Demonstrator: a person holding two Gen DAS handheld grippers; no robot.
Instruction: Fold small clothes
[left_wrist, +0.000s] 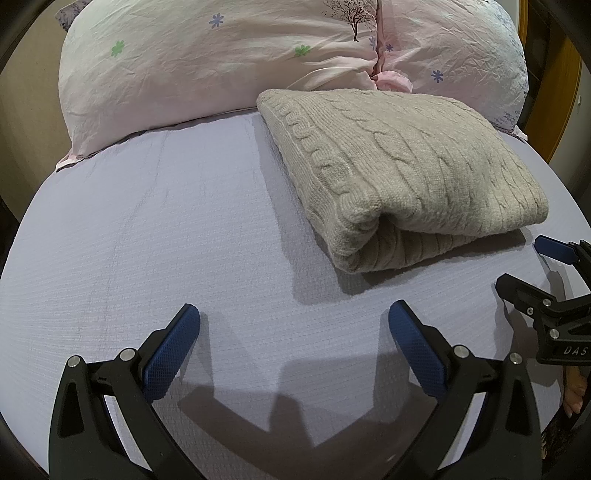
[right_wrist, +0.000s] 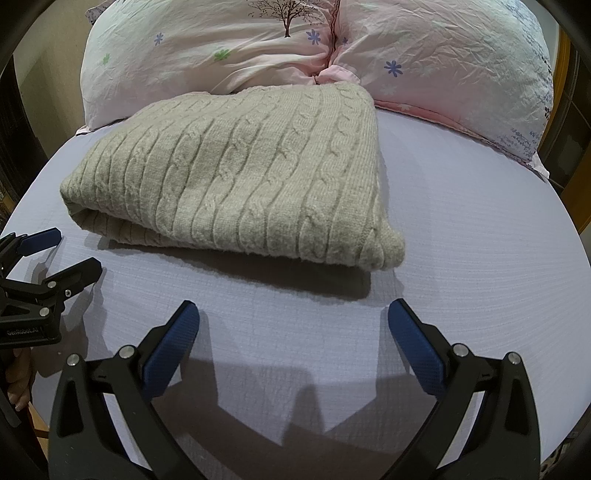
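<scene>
A beige cable-knit sweater (left_wrist: 399, 173) lies folded into a thick rectangle on the lilac bed sheet (left_wrist: 166, 229). It also shows in the right wrist view (right_wrist: 240, 177), its folded edge facing me. My left gripper (left_wrist: 294, 321) is open and empty, low over the sheet, in front and to the left of the sweater. My right gripper (right_wrist: 293, 321) is open and empty, just in front of the sweater's near edge. Each gripper shows in the other's view, the right one (left_wrist: 524, 264) at the right edge and the left one (right_wrist: 74, 249) at the left edge, both open.
A large pink floral quilt or pillow (left_wrist: 229, 55) is bunched along the back of the bed, touching the sweater's far edge; it also shows in the right wrist view (right_wrist: 443, 55). Wooden furniture (left_wrist: 554, 85) stands past the bed's right side. The sheet (right_wrist: 480, 221) extends right of the sweater.
</scene>
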